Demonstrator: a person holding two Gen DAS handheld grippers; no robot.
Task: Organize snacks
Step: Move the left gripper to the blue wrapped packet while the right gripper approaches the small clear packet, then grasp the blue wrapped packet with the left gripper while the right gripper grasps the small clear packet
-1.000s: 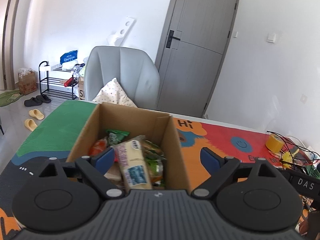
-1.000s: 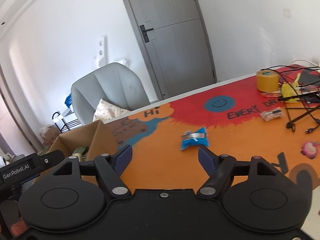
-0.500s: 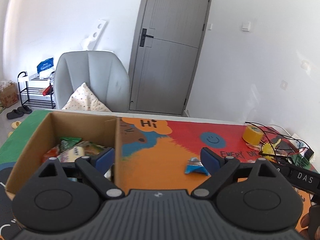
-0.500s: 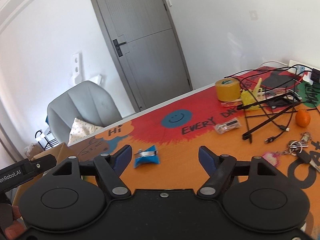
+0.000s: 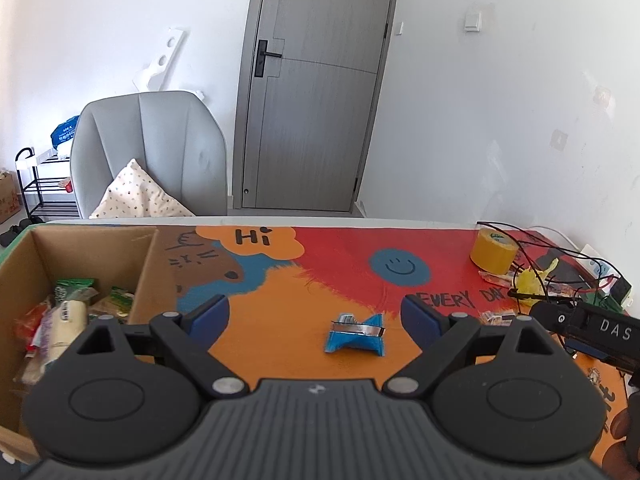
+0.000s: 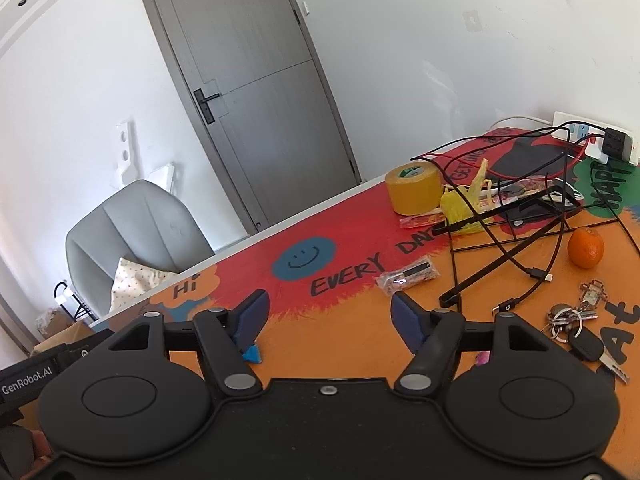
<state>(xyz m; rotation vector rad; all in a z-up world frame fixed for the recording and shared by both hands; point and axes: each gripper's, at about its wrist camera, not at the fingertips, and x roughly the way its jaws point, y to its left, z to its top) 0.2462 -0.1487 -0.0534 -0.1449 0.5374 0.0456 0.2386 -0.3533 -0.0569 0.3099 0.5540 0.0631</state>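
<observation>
A blue snack packet (image 5: 356, 334) lies on the orange part of the table mat, between the tips of my open, empty left gripper (image 5: 316, 314) and a little ahead of them. A cardboard box (image 5: 148, 268) holding several snack packs (image 5: 68, 312) stands at the left. My right gripper (image 6: 325, 313) is open and empty over the mat; a corner of the blue packet (image 6: 253, 353) peeks out beside its left finger. A small clear-wrapped snack (image 6: 406, 276) lies ahead of it, also seen in the left wrist view (image 5: 498, 316).
A yellow tape roll (image 6: 414, 188), a yellow bag (image 6: 466, 204), tangled cables (image 6: 520, 240), an orange (image 6: 585, 248) and keys (image 6: 576, 320) crowd the right side. A power strip (image 6: 592, 140) sits at the far edge. A grey chair (image 5: 148, 156) stands behind the table.
Both grippers have swung right, away from the box. The blue packet now lies between the left gripper's fingers; the right gripper has moved past it toward the clear-wrapped snack.
</observation>
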